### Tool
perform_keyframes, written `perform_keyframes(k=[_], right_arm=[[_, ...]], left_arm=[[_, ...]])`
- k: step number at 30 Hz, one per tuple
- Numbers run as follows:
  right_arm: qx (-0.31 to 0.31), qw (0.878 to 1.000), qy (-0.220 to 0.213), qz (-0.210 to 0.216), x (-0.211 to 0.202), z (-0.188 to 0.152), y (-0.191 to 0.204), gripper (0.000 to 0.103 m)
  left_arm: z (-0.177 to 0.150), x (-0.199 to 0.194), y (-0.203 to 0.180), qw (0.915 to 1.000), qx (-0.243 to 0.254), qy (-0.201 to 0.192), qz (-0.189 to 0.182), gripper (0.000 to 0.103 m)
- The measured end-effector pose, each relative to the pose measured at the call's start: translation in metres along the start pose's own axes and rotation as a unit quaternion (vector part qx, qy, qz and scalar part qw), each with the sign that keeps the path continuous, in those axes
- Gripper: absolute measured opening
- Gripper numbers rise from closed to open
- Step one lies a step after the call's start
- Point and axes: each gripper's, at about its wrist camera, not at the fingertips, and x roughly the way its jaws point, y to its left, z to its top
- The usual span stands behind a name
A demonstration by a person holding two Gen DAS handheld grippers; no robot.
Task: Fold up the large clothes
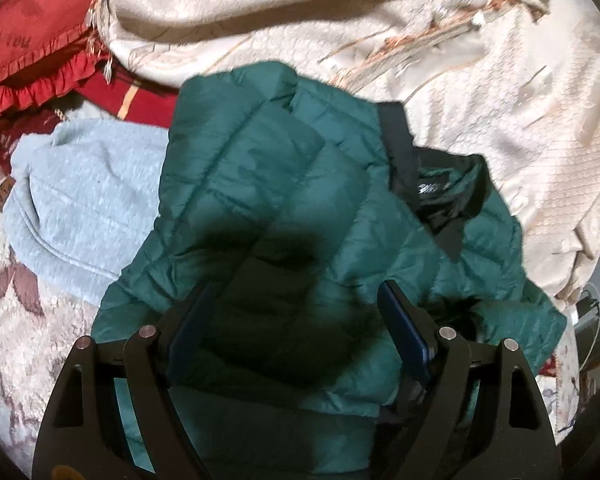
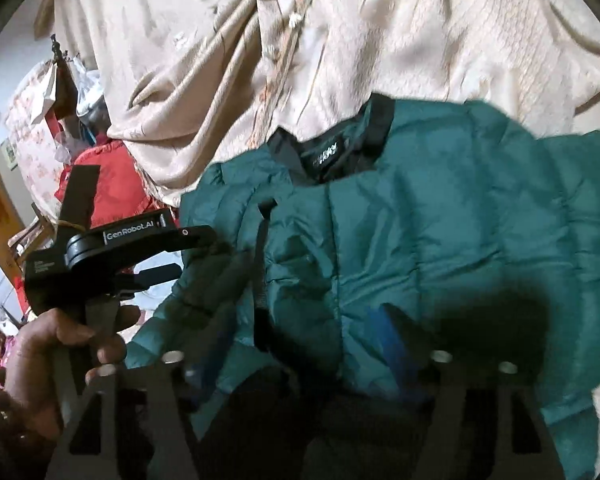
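The left wrist view looks steeply down along its jaws, close over the teal quilted puffer jacket (image 1: 268, 200) on the bed. The right wrist view, blurred, looks down from the other side, equally near. Both share the jacket, its black collar (image 2: 332, 152) and the cream textured bedspread (image 1: 480, 92); the right view also catches the left gripper (image 2: 196, 248).

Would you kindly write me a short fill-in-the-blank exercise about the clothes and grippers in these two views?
1. The quilted jacket under both grippers is ____ in colour.
2. In the left wrist view, the garment lying left of the jacket is light ____.
3. The trim and label patch at the jacket's neck are ____.
4. The left gripper has its jaws ____ above the jacket.

Missing words: green; blue; black; open
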Motion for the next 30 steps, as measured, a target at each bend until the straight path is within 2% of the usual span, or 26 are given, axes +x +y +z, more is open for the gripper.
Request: perform_keyframes(k=[1, 2, 4, 6, 8, 10, 12, 16, 19, 20, 21, 25, 28, 30], right_arm=[[-0.005, 1.000, -0.001, -0.015, -0.011, -0.006, 0.006, 0.071], [-0.014, 0.999, 0.000, -0.049, -0.021, -0.009, 0.008, 0.072], [-0.034, 0.988, 0.029, -0.148, -0.028, -0.013, 0.008, 0.072], [-0.029, 0.975, 0.058, -0.213, -0.036, -0.028, 0.001, 0.073], [0.010, 0.974, 0.073, -0.213, -0.041, -0.041, -0.012, 0.077], [0.055, 0.972, 0.107, -0.199, -0.034, -0.051, -0.027, 0.078], [0.060, 0.972, 0.128, -0.189, -0.028, -0.055, -0.032, 0.080], [0.037, 0.969, 0.144, -0.198, -0.013, -0.059, -0.025, 0.095], [0.012, 0.966, 0.155, -0.209, -0.005, -0.061, -0.019, 0.102], [0.009, 0.965, 0.157, -0.212, -0.003, -0.062, -0.019, 0.103], [0.007, 0.964, 0.157, -0.214, -0.002, -0.062, -0.019, 0.103], [0.003, 0.963, 0.159, -0.219, -0.001, -0.062, -0.019, 0.103], [0.003, 0.963, 0.160, -0.217, -0.001, -0.064, -0.020, 0.103], [0.006, 0.963, 0.161, -0.215, -0.001, -0.064, -0.020, 0.103]], left_arm=[[-0.001, -0.006, -0.002, 0.9999, 0.004, -0.010, -0.009, 0.083], [-0.002, -0.011, -0.004, 0.9997, 0.009, -0.017, -0.018, 0.083], [-0.009, -0.022, -0.015, 0.9978, 0.030, -0.028, -0.053, 0.083], [-0.018, -0.028, -0.032, 0.9939, 0.061, -0.024, -0.088, 0.083], [-0.030, -0.029, -0.050, 0.9885, 0.089, -0.012, -0.121, 0.083], [-0.042, -0.026, -0.066, 0.9838, 0.104, 0.004, -0.145, 0.083], [-0.055, -0.017, -0.079, 0.9815, 0.118, 0.019, -0.150, 0.083], [-0.066, 0.009, -0.092, 0.9780, 0.124, 0.052, -0.160, 0.080], [-0.064, 0.018, -0.096, 0.9782, 0.115, 0.059, -0.162, 0.050], [-0.064, 0.021, -0.098, 0.9786, 0.116, 0.064, -0.157, 0.027], [-0.066, 0.025, -0.100, 0.9788, 0.119, 0.071, -0.151, 0.011], [-0.071, 0.023, -0.102, 0.9775, 0.137, 0.069, -0.145, 0.006], [-0.068, 0.007, -0.102, 0.9759, 0.150, 0.048, -0.151, 0.005], [-0.062, -0.006, -0.095, 0.9784, 0.143, 0.026, -0.147, 0.005]])
